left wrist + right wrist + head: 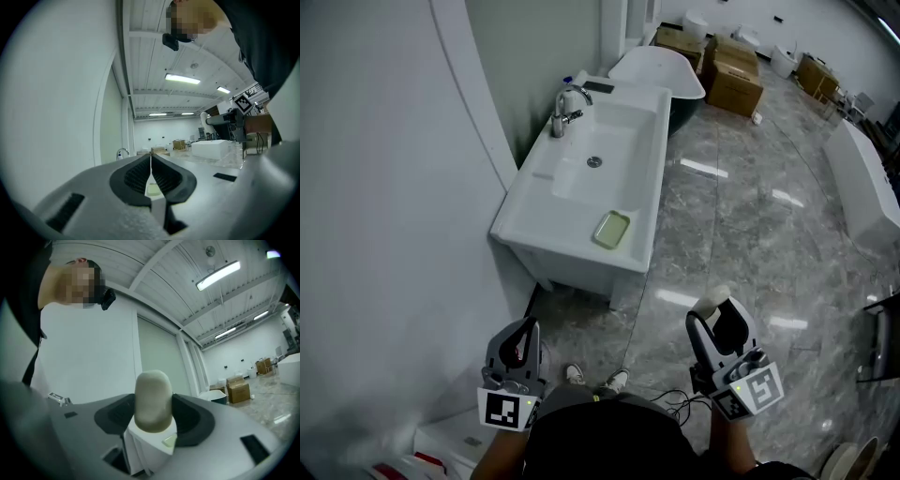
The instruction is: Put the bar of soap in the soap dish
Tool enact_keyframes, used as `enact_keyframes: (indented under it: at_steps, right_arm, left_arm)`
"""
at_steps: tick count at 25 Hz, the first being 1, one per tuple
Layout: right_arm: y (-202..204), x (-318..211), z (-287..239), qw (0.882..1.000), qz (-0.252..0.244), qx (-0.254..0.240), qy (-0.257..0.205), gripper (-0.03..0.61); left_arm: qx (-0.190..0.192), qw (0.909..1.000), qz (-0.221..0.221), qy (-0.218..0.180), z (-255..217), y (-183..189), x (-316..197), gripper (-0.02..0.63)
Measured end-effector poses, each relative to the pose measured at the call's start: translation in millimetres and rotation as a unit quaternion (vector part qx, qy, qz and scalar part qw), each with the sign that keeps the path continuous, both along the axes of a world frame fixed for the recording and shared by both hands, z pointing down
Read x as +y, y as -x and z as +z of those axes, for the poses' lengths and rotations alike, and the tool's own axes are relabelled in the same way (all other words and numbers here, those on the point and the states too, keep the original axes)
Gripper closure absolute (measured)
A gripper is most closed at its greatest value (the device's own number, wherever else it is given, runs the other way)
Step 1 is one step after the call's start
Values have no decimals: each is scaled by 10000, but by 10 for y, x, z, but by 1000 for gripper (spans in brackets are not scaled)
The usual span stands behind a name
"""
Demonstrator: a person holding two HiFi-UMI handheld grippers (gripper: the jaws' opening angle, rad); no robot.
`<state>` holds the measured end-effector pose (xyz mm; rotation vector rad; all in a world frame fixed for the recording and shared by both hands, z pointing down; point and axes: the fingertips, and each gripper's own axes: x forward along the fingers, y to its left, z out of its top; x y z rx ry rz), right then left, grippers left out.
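White rectangular ceramic washbasin (581, 187) is ahead, well apart from both tools, so this reads as the approach. Left hand-held gripper (523, 336) has its jaws pressed together on nothing and sits low by the body, likely just kept clear. Right hand-held gripper (717, 314) is level, jaws wide only because they clamp the load. Pale green rectangular soap dish (611, 229) sits on the basin's near rim, empty and reachable. The load is a pale beige rounded bar of soap (152, 399), pinched between the right pads, end protruding for set-down.

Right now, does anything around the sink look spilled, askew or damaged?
Nothing stands out. The soap dish lies flat and empty on the front rim of the sink, and the bar of soap is clamped in the right gripper.
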<state>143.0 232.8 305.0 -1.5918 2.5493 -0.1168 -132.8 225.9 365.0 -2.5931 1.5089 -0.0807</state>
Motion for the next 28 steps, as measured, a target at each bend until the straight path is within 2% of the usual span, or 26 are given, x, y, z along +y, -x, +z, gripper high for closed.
enact_keyframes:
  at_steps: [14,20,24,28]
  right_arm:
    - [-376,141,-13,9993,189,-289,-161,322]
    - [-368,-7,-8,9990,320,-282,-154,322]
    - [-345,-145,-18,9991,354,-201,-143,322]
    - [-292,-387,-5,9990,388,-211,-117,322]
  left_arm:
    - [-149,9996,154,-161,-36,-339,38,589]
    - [-98,9989,437,-154,-26,-420,-225,589]
    - [-56,9990,444,67,35,-417,-422,589]
    - [-41,9981,607,-66,34,-426,-692,589]
